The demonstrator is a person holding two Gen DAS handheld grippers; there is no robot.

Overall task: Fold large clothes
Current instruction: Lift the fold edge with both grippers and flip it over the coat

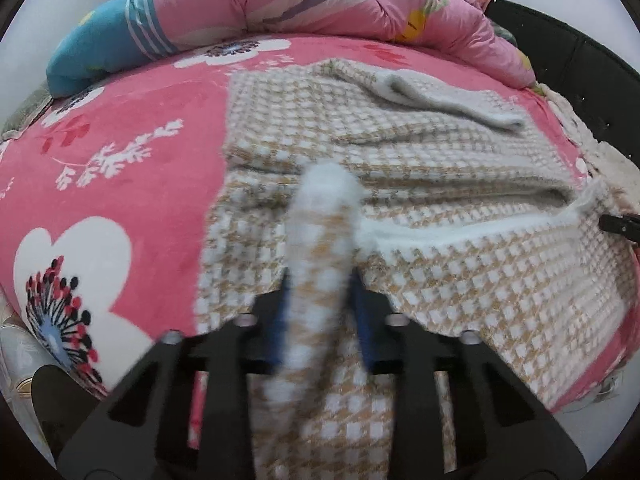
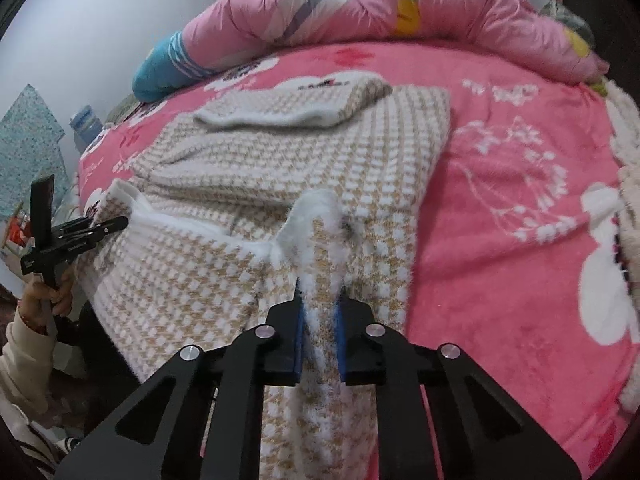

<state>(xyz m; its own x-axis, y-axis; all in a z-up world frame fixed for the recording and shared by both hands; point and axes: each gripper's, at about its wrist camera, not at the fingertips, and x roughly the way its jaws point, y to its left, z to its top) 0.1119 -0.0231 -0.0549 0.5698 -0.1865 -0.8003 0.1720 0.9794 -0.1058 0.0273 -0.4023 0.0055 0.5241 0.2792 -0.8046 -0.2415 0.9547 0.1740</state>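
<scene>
A large beige-and-white houndstooth fleece garment (image 1: 400, 152) lies partly folded on the pink flowered bed sheet (image 1: 120, 168), with a sleeve laid across its far part. My left gripper (image 1: 320, 280) is shut on a bunched fold of the garment's near edge, and the cloth rises in a ridge between the blue pads. In the right wrist view my right gripper (image 2: 318, 292) is likewise shut on a pinched fold of the garment (image 2: 280, 160). The left gripper (image 2: 116, 222) shows at the cloth's left corner, and the right gripper (image 1: 616, 224) tip shows at the right edge.
A rumpled pink quilt (image 1: 320, 0) and a blue striped pillow (image 1: 100, 48) lie along the bed's far side. A dark bed frame (image 1: 580, 60) borders the right. A person's hand (image 2: 44, 292) in a cream sleeve holds the left tool. The near bed edge drops off below.
</scene>
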